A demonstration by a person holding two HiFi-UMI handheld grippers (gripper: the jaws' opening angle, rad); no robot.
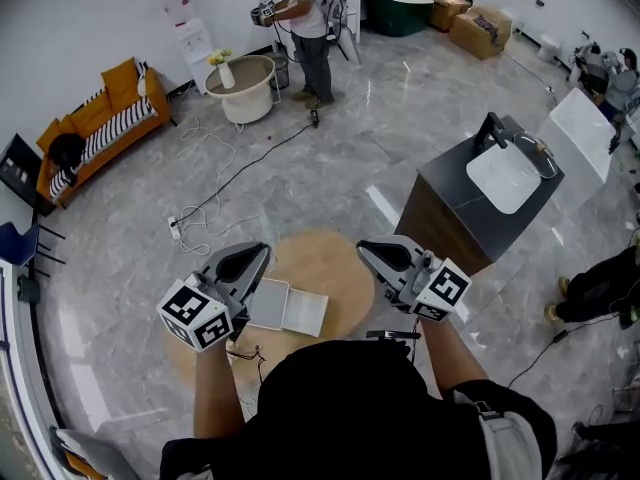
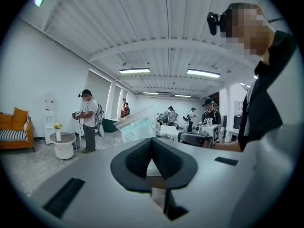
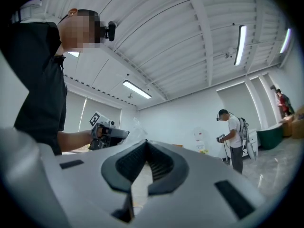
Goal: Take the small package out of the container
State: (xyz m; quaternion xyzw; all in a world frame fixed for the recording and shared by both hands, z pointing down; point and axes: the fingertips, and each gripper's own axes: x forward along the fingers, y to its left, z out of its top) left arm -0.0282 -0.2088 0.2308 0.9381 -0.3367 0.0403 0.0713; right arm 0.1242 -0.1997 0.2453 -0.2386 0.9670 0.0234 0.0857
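Observation:
A white, two-part open container (image 1: 290,308) lies on the round wooden table (image 1: 325,260), right beside my left gripper (image 1: 262,253). My right gripper (image 1: 365,250) hovers over the table's right side. Both point away from me, slightly upward. In the left gripper view my left gripper (image 2: 152,140) is shut, and a clear plastic piece (image 2: 135,127) shows just past its tips. I cannot tell whether they touch. In the right gripper view my right gripper (image 3: 146,144) is shut with nothing in it. The left gripper (image 3: 108,133) shows there, next to the clear plastic (image 3: 136,127). No small package is visible.
A dark cabinet with a white sink (image 1: 505,173) stands right of the table. A person (image 1: 310,18) stands far back by a small white round table (image 1: 240,88). An orange sofa (image 1: 100,128) lines the left wall. Cables (image 1: 215,208) trail over the floor.

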